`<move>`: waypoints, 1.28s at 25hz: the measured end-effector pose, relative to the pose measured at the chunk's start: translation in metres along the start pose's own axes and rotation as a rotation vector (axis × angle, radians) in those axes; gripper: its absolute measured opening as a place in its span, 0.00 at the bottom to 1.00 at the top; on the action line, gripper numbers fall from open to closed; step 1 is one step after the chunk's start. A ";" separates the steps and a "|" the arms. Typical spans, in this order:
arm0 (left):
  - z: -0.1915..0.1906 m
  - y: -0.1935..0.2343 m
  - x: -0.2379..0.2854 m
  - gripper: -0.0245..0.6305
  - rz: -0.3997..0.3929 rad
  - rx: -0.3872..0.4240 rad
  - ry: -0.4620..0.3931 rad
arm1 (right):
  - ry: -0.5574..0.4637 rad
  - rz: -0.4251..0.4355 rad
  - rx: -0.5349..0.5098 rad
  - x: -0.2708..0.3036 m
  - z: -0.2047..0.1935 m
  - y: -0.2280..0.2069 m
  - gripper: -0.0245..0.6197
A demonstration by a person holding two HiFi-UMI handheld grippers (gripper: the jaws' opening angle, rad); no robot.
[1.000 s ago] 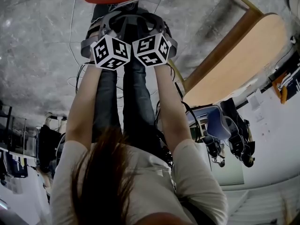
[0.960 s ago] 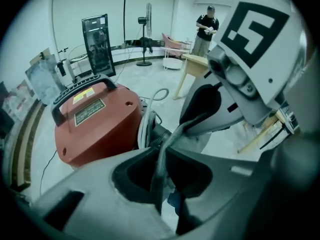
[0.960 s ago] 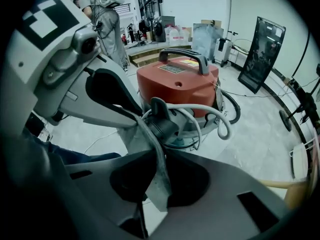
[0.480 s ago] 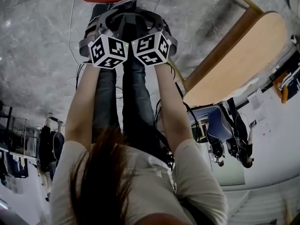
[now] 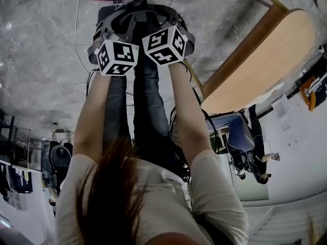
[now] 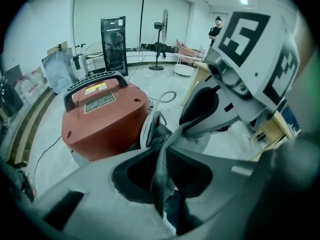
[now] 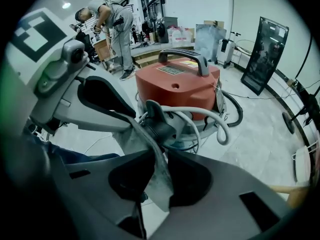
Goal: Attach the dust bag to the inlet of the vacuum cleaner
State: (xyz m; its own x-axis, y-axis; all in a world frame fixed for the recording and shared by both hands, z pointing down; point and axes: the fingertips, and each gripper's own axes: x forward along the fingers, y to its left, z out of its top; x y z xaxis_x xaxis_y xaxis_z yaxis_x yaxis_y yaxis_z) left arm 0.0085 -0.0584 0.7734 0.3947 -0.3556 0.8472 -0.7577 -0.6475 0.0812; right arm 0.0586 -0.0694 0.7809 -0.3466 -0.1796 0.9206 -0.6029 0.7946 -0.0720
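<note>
**Both grippers on the dust bag, right at the inlet**

Your left gripper (image 6: 160, 150) has its jaws closed on a fold of the grey dust bag (image 6: 161, 178). The cloth is pinched between the pads and hangs down towards you. Just beyond the tips stands the dark inlet (image 6: 159, 134), on the near side of the red vacuum cleaner (image 6: 102, 116). The vacuum sits on the pale floor (image 6: 45, 154) with its black handle (image 6: 95, 81) on top. The bag's cloth runs up to the inlet's near edge (whether its mouth is over the inlet, neither gripper view lets you tell).

From overhead, your two grippers lie side by side, almost touching. Both point steeply down at the near side of the vacuum, and a wooden table (image 5: 265, 55) stands off to the right.

Your right gripper (image 7: 161, 151) has just been easing its jaws apart. The bag lies between them with both pads on the cloth at the tips, and a wider flap trails below. Just past those tips the inlet shows again, and a pale hose (image 7: 220, 126) curls round to its right, in front of the vacuum.
</note>
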 end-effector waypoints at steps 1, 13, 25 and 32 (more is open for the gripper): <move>0.000 0.002 0.001 0.15 -0.008 0.006 0.009 | -0.006 -0.002 0.007 0.000 0.001 0.001 0.17; 0.000 0.004 -0.002 0.15 -0.024 -0.033 0.017 | -0.012 -0.017 0.056 0.002 0.004 -0.002 0.19; -0.011 0.002 0.003 0.23 -0.091 -0.110 0.088 | 0.045 0.084 0.056 -0.002 -0.003 0.010 0.18; -0.007 0.007 -0.005 0.31 -0.134 -0.099 0.093 | 0.016 0.139 0.095 -0.009 0.002 0.014 0.34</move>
State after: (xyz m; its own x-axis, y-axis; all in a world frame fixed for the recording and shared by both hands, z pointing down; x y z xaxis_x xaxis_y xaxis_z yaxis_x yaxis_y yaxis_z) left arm -0.0020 -0.0567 0.7733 0.4492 -0.2036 0.8699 -0.7508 -0.6139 0.2439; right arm 0.0516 -0.0577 0.7704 -0.4205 -0.0616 0.9052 -0.6152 0.7526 -0.2345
